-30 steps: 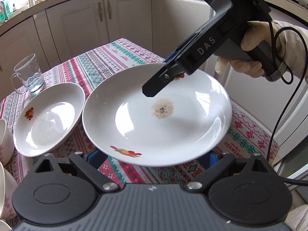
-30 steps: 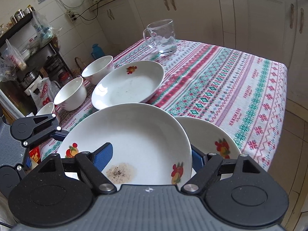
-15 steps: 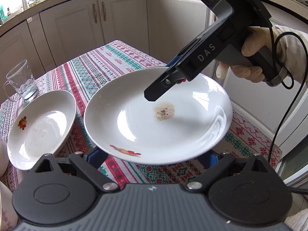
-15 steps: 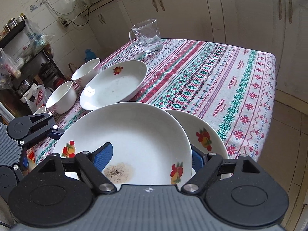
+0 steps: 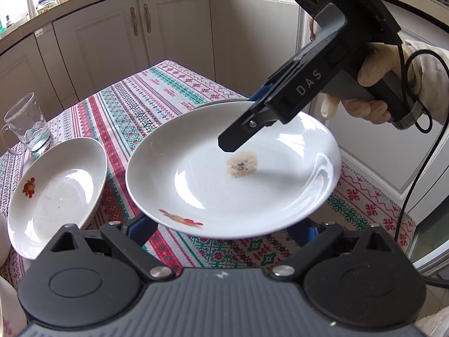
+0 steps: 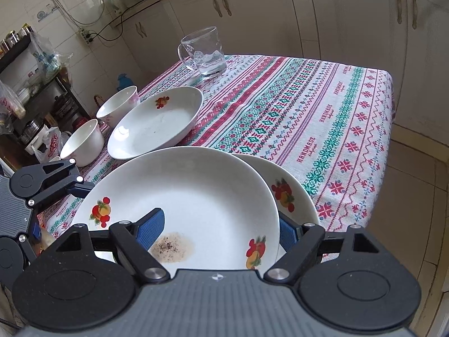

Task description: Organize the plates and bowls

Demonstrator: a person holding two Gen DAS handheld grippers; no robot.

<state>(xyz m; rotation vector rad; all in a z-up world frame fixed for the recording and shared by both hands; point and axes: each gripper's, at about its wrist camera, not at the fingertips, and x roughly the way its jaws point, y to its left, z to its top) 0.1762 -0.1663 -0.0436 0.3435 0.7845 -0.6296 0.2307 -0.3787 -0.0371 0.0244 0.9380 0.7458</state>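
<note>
The stained plate (image 6: 196, 196) is up off the tablecloth (image 6: 308, 112), held over a second plate (image 6: 297, 196) that lies at the table's near edge, and it's the right gripper (image 6: 219, 224) carrying it. One blue pad sits on the inner face just beside the brown stain (image 5: 242, 164). The other pad is tucked behind the rim, so the claw is pinching the plate's wall. A gloved hand (image 5: 376, 84) grips the handle. The left gripper (image 5: 224, 224) is spread wide, its fingers under the plate's other rim; whether they touch it, I can't tell. Further along the table's left edge sits a deep plate (image 6: 160, 123), with two bowls (image 6: 118, 106) beside it. A glass mug (image 6: 207, 52) stands near the far edge.
</note>
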